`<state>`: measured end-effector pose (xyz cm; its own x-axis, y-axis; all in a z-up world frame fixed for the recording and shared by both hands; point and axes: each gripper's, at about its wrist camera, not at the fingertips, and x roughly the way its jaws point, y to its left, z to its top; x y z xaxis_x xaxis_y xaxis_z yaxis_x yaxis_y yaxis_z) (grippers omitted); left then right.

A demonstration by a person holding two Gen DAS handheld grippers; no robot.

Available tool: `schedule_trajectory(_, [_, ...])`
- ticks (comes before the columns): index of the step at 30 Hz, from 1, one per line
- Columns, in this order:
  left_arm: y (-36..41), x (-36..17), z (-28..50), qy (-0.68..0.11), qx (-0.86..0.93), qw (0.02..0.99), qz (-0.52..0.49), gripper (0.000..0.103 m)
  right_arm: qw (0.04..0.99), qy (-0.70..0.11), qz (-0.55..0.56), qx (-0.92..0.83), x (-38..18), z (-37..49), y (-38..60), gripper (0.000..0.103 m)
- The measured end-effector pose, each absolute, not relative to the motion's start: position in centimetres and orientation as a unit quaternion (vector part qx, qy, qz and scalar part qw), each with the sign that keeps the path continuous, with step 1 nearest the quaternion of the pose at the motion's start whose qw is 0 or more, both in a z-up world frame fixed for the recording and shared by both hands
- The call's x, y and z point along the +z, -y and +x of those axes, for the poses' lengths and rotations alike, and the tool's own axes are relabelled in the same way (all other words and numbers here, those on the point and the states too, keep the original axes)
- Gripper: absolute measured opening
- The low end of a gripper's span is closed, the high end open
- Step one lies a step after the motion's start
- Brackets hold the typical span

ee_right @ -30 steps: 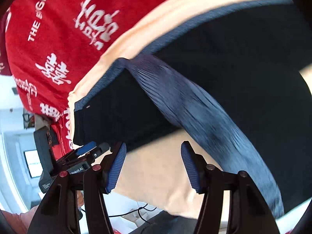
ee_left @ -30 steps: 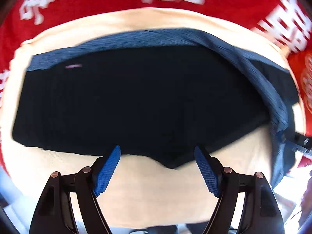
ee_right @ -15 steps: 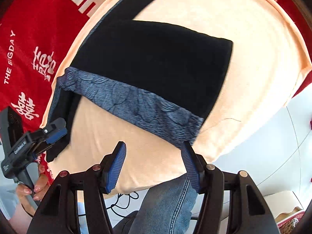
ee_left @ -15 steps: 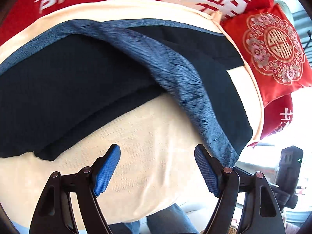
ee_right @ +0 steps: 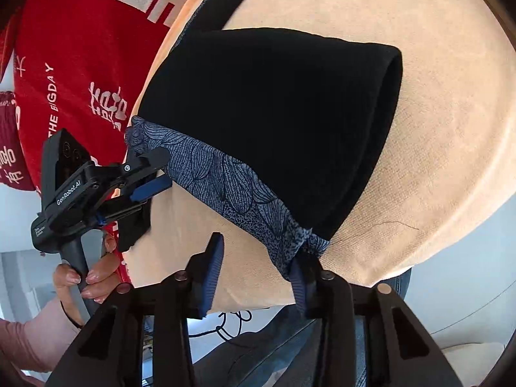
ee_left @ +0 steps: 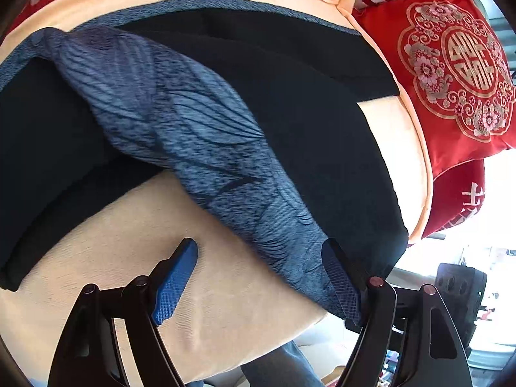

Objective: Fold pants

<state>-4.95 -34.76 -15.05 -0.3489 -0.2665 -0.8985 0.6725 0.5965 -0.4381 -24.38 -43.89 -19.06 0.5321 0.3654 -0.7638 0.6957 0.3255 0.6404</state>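
The black pants (ee_right: 274,122) lie folded at frame centre on the peach cover (ee_right: 435,129), both the left gripper (ee_right: 151,177), marked "GenRobot.AI", and the right gripper (ee_right: 258,274) released, "THE BIGDAY" legible on the red cloth (ee_right: 71,74) at upper left

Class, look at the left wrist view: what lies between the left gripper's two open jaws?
Only bare peach cushion cover lies inside the left gripper. The pants' patterned blue waistband runs just beyond, reaching the right-hand jaw.
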Motion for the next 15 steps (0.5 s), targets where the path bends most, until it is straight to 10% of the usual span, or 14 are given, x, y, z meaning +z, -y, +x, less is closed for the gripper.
schedule_trajectory(1, [34.8, -15.1, -5.0, -0.704, -0.421, 0.552, 0.148, 0.079, 0.659, -0.472, 0.574, -0.12, -19.3, -24.4, 44.1, 0.003])
schedule_trajectory(5, [34.9, -15.1, -4.4, -0.721, -0.417, 0.54, 0.122, 0.07, 0.661, -0.462, 0.586, -0.085, -17.9, -24.0, 45.3, 0.003])
schedule_trajectory(7, [35.3, -15.4, -4.3, -0.738, -0.419, 0.519, 0.097, 0.023, 0.666, -0.455, 0.588, -0.064, -16.6, -23.6, 45.9, 0.003])
schedule_trajectory(15, [37.9, -10.7, -3.5, -0.714, -0.434, 0.546, 0.061, 0.023, 0.691, -0.42, 0.588, -0.003, -11.0, -19.4, 52.1, 0.003])
